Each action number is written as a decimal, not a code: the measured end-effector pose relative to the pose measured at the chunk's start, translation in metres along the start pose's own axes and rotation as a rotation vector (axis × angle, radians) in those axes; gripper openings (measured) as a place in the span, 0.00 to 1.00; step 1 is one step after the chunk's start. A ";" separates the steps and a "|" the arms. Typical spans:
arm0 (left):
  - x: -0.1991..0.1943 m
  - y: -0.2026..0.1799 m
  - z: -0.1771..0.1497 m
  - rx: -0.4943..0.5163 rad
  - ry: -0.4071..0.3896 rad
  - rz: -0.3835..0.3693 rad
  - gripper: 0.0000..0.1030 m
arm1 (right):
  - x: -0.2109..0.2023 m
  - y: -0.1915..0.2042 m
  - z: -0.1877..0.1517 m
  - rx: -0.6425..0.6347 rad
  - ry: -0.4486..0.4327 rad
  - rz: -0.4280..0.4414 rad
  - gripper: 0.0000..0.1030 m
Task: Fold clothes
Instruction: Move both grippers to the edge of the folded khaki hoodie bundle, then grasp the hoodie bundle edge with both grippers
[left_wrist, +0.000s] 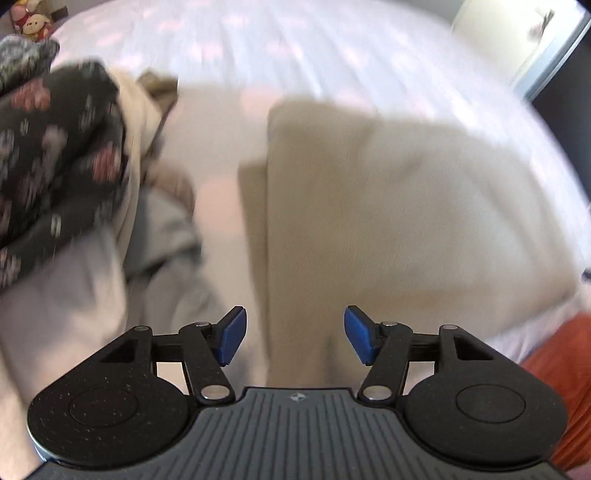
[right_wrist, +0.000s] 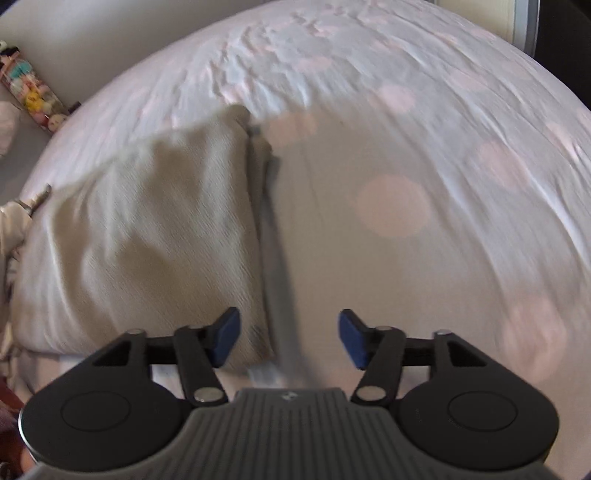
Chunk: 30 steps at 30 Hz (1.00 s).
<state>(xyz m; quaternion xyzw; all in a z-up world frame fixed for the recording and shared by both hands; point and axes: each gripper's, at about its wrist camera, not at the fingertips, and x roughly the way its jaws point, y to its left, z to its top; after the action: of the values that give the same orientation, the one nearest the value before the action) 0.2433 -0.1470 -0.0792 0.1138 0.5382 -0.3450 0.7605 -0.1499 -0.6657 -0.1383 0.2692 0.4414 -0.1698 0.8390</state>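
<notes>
Below and ahead of the left gripper lies a beige folded garment on the bed sheet, its long left edge running away from the gripper just inside the left blue pad. The jaws stand spread, with nothing pinched between the pads; only the cloth lying beneath shows through the gap. Off to that gripper's left sits a heap of clothes, with a dark floral garment on top and grey fabric under it. An orange cloth shows at its lower right. From the right gripper, likewise spread and holding nothing, the same beige garment lies ahead and to the left, its right edge reaching down between the pads, while the white sheet with pale pink dots fills the right. Both views are blurred.
</notes>
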 end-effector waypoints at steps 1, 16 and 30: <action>0.005 0.000 0.007 -0.013 -0.020 0.000 0.58 | 0.001 0.002 0.006 0.003 -0.012 0.019 0.69; 0.099 0.043 0.049 -0.291 -0.132 -0.070 0.71 | 0.086 0.004 0.088 0.141 -0.021 0.184 0.83; 0.127 0.053 0.038 -0.318 -0.148 -0.184 0.71 | 0.162 -0.004 0.112 0.139 0.042 0.312 0.86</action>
<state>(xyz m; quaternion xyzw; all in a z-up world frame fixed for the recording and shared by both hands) 0.3289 -0.1802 -0.1882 -0.0832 0.5367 -0.3308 0.7718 0.0102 -0.7441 -0.2218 0.3952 0.3988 -0.0619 0.8252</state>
